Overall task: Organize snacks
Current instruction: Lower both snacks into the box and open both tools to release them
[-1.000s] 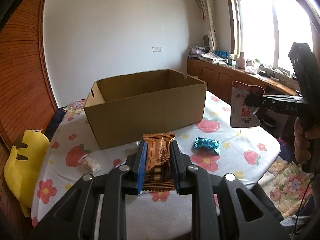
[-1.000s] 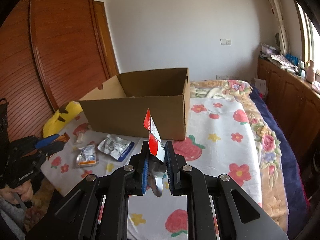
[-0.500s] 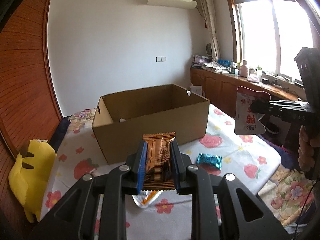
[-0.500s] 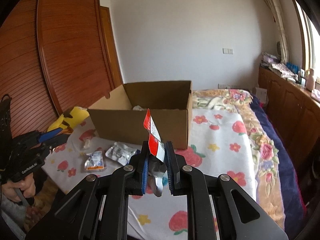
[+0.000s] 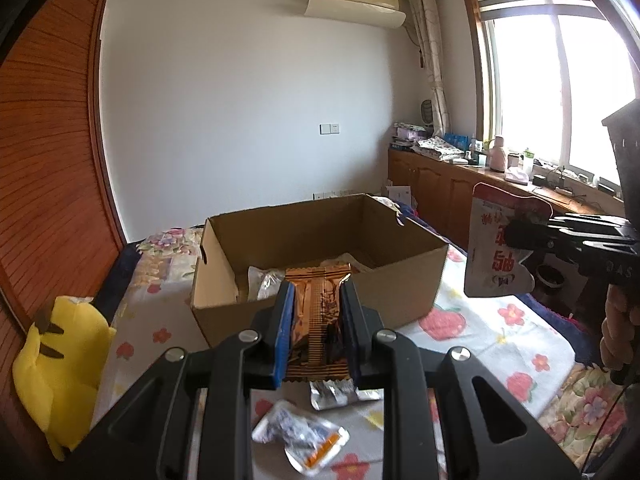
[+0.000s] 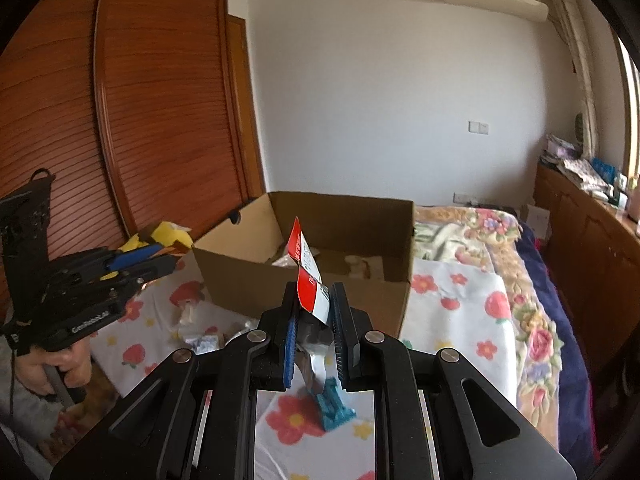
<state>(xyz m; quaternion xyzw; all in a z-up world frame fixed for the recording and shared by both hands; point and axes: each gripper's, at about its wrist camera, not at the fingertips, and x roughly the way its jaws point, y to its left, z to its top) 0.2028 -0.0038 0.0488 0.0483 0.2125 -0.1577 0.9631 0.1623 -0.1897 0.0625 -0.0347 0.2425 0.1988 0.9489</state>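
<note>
My left gripper [image 5: 318, 292] is shut on a brown-gold snack packet [image 5: 318, 320], held above the table just short of the open cardboard box [image 5: 320, 304]. My right gripper [image 6: 314, 300] is shut on a red-and-white snack pouch [image 6: 308, 284], which also shows in the left wrist view [image 5: 496, 252], held up beside the box [image 6: 308, 284]. The box holds a few packets [image 5: 266, 282]. Loose snacks lie on the floral cloth: a silver packet [image 5: 332, 392], a white-orange packet [image 5: 304, 436] and a blue packet [image 6: 334, 402].
The table has a white cloth with flowers and strawberries [image 5: 500, 336]. A yellow plush toy [image 5: 60, 364] lies at its left edge. A wooden sliding door [image 6: 140, 120] is on the left, low cabinets under a window [image 5: 460, 188] on the right.
Both grippers have risen with their snacks and moved toward the box, so its inside now shows. Loose packets on the cloth have come into view below them.
</note>
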